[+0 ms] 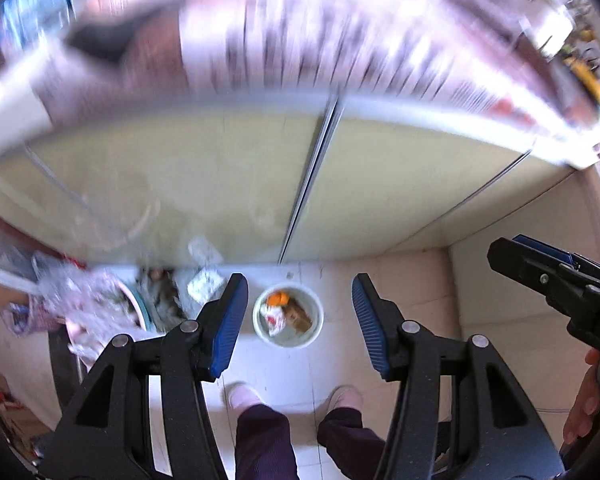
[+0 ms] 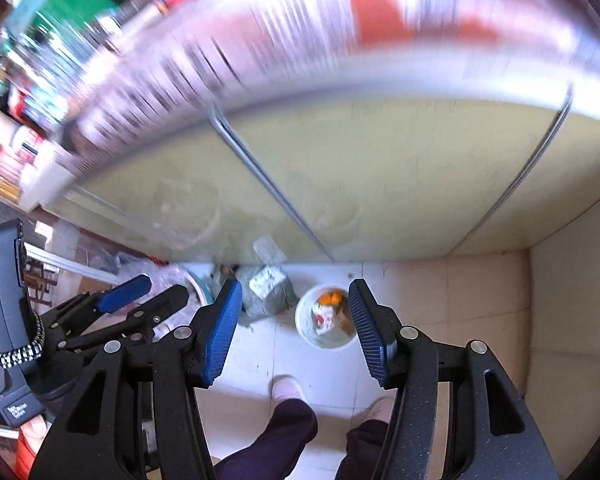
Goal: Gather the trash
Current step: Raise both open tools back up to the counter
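A white round bin (image 1: 288, 317) (image 2: 326, 317) stands on the tiled floor far below, in front of a cabinet. It holds an orange peel (image 1: 278, 298) (image 2: 329, 297), a crumpled white and red wrapper (image 1: 273, 316) and a brown piece (image 1: 299, 316). My left gripper (image 1: 300, 318) hangs open high above the bin with nothing between its blue pads. My right gripper (image 2: 295, 326) is open and empty too, its right finger (image 2: 366, 328) overlapping the bin's edge. Each gripper shows at the side of the other's view.
Yellow-green cabinet doors (image 1: 228, 184) rise behind the bin under a blurred, cluttered countertop. A grey sack (image 2: 269, 294) and plastic bags (image 1: 84, 304) lie left of the bin. A person's legs (image 1: 264, 440) in dark trousers and pale slippers stand below. A beige wall (image 2: 572, 312) closes the right.
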Demonstrator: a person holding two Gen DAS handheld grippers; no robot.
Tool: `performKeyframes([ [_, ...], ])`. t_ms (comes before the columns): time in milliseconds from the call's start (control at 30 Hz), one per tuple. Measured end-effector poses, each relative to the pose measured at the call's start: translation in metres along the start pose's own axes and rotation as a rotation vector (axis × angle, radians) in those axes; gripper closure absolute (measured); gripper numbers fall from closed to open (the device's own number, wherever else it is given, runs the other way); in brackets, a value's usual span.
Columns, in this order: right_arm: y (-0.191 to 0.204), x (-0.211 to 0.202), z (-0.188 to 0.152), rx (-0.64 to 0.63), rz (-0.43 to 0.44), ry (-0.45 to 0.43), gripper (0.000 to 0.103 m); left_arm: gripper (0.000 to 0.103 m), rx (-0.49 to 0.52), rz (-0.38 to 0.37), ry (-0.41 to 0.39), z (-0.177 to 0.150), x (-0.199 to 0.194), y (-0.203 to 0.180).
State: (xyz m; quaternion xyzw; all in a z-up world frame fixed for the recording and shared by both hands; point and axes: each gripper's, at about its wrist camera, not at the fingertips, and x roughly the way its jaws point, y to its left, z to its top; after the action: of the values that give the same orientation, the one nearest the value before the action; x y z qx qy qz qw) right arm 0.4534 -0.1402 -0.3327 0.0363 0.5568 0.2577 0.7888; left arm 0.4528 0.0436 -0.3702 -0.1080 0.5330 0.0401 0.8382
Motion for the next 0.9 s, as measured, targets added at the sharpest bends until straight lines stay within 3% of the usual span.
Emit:
performKeyframes([
  [233, 0.039, -0.116, 0.025, -0.019, -0.056, -0.215, 0.051, 0.049, 0.107, -0.052, -0.191, 0.051, -0.116, -0.017],
  [433, 0.069, -0.175, 0.038, -0.016, -0.146, -0.349, 0.049, 0.042, 0.206, -0.103, -0.328, 0.086, -0.189, -0.014],
  [700, 0.093, -0.215, 0.046, 0.001, -0.224, -0.483, 0.045, 0.037, 0.275, -0.132, -0.445, 0.110, -0.233, -0.007],
  [900, 0.098, -0.219, 0.071, -0.013, -0.239, -0.541, 0.037, 0.016, 0.270, -0.142, -0.502, 0.140, -0.240, -0.006],
])
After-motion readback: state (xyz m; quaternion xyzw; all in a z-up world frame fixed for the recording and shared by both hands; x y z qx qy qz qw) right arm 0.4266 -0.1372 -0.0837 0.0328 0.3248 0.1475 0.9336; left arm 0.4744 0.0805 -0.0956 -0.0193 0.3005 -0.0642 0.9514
